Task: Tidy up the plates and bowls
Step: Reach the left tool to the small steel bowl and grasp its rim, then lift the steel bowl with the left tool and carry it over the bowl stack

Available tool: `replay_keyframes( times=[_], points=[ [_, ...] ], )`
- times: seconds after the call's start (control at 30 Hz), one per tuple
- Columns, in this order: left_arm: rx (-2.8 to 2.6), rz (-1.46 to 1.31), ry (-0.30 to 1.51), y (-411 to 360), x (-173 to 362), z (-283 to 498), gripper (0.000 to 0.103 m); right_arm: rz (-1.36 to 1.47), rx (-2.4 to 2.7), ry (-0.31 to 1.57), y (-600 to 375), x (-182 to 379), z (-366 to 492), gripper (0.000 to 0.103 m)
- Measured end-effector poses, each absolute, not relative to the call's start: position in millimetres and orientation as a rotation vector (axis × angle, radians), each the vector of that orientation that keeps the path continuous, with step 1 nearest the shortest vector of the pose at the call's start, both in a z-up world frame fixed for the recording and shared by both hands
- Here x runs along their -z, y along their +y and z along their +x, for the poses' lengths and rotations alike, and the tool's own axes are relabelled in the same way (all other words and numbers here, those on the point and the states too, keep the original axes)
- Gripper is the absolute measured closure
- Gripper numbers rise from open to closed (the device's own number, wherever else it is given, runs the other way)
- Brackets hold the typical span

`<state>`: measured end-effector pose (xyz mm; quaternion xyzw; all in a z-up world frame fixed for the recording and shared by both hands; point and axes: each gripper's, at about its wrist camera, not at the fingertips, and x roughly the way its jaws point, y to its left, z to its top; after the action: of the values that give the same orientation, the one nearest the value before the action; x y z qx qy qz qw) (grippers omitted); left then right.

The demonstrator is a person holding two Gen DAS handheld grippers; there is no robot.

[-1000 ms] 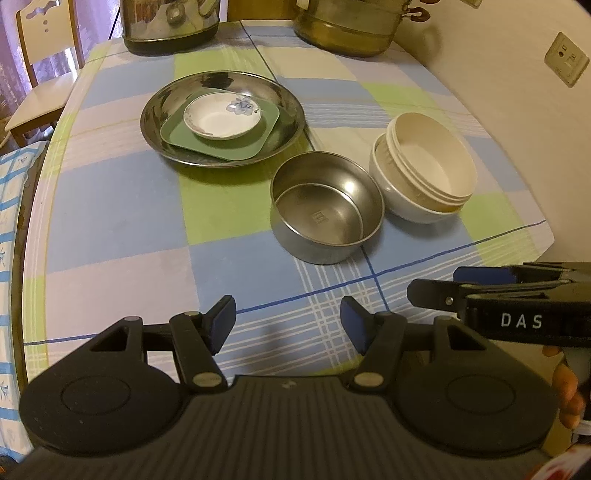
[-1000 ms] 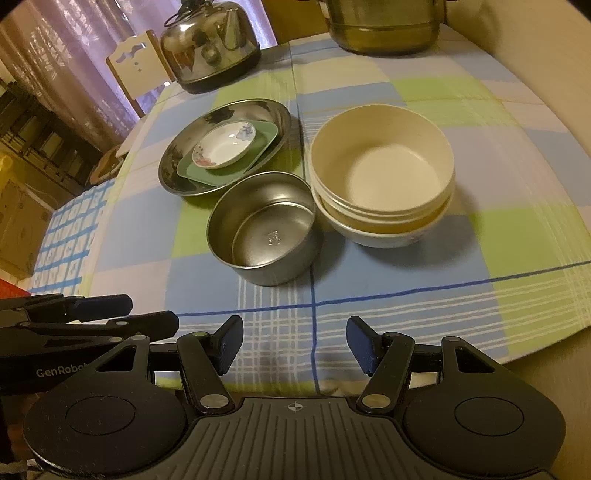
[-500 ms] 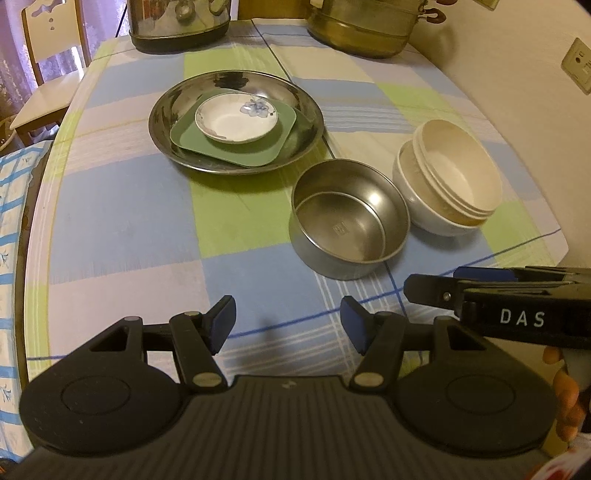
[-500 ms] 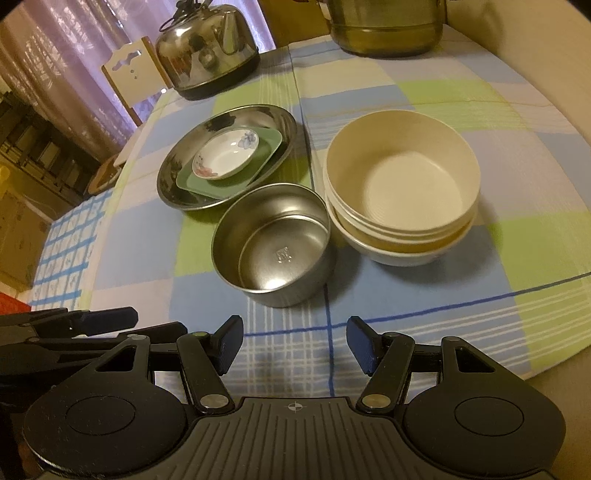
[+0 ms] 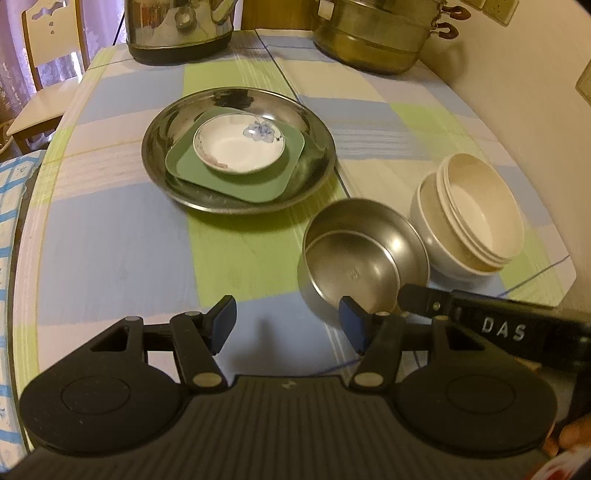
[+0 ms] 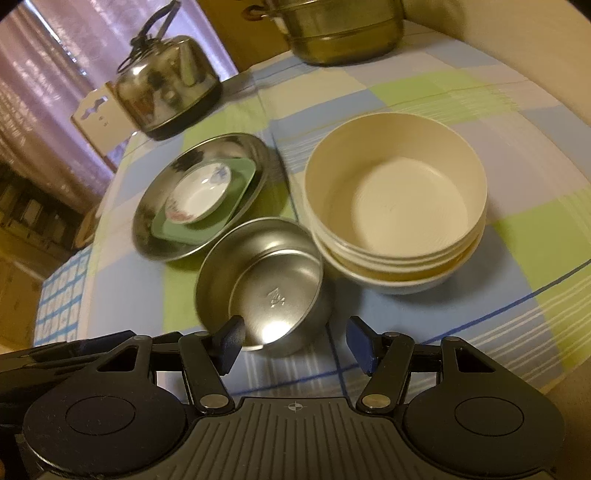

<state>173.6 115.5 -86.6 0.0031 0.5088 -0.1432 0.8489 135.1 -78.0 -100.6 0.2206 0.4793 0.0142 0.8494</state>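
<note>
A steel plate (image 5: pixel 317 147) holds a green square plate (image 5: pixel 184 166) with a small white flowered dish (image 5: pixel 236 151) on top. To its right stand an empty steel bowl (image 5: pixel 369 258) and a stack of cream bowls (image 5: pixel 476 210), side by side. My left gripper (image 5: pixel 288 319) hovers over bare cloth just left of the steel bowl, its jaws closing with nothing between them. My right gripper (image 6: pixel 295 343) is open just short of the steel bowl (image 6: pixel 266 280), whose near wall shows between the fingers without touching the pads. The cream bowls (image 6: pixel 399 192) sit beyond, to the right.
A checked cloth covers the table (image 5: pixel 110 240). A steel kettle (image 6: pixel 166 88) and a brass steamer pot (image 5: pixel 376 33) stand at the far edge. A white chair (image 5: pixel 48 55) is at the far left, and a wall runs along the right side.
Both grippers have moved forward and lower toward the dishes. The steel bowl now sits close against the right gripper's fingers, and the right view has rolled.
</note>
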Motion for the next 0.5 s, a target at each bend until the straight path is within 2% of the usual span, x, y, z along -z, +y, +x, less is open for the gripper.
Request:
replay_keyframes(
  times=[0.1, 0.17, 0.4, 0.5],
  points=[
    [0.313, 0.01, 1.067, 112.0, 91.0, 183.3, 0.046, 0.444, -0.001, 1.003, -75.3, 104.5, 141.2, 0.044],
    [0.318, 0.017, 1.072, 108.1, 95.4, 188.8, 0.049, 0.441, 0.008, 1.005, -74.0, 108.6, 144.8, 0.054],
    [0.327, 0.039, 1.096, 98.4, 110.5, 203.1, 0.055, 0.429, 0.019, 1.008, -71.2, 116.3, 152.6, 0.073],
    [0.328, 0.055, 1.105, 96.4, 115.0, 205.7, 0.062, 0.417, 0.02, 1.012, -70.0, 117.4, 155.1, 0.08]
  ],
)
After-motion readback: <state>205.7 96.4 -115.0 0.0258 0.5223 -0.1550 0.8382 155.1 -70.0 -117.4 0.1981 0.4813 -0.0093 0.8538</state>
